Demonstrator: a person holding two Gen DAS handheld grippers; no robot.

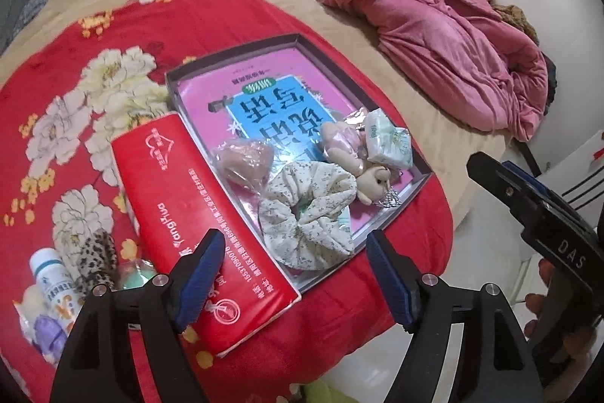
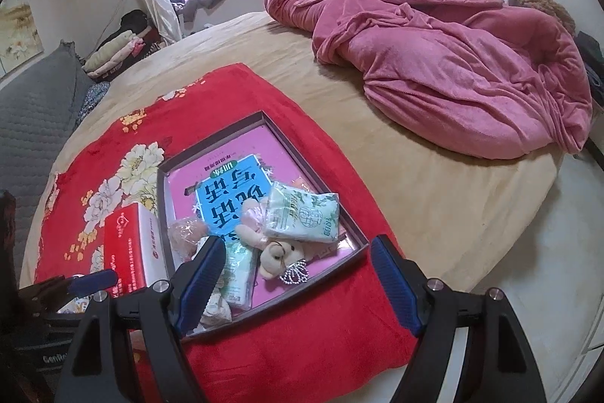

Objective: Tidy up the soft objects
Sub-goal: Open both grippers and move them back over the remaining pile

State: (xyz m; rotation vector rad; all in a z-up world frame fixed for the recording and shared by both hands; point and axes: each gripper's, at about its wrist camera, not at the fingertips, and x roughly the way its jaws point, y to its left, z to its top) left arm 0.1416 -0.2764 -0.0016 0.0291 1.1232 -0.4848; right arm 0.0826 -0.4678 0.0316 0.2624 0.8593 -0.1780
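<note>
A shallow grey tray (image 1: 230,50) (image 2: 302,159) with a pink and blue book in it lies on a red floral blanket (image 1: 124,25) (image 2: 234,93). In the tray lie a floral scrunchie (image 1: 313,210), a wrapped pink puff (image 1: 245,157), a small plush bear (image 1: 372,178) (image 2: 277,257) and a green tissue pack (image 1: 387,140) (image 2: 302,216). My left gripper (image 1: 294,274) is open and empty, just before the scrunchie. My right gripper (image 2: 298,280) is open and empty above the tray's near corner.
A red tissue box (image 1: 196,221) (image 2: 128,248) lies left of the tray. A leopard scrunchie (image 1: 94,259), a white bottle (image 1: 53,278) and small items lie at the left. A pink quilt (image 2: 434,55) is heaped on the far bed.
</note>
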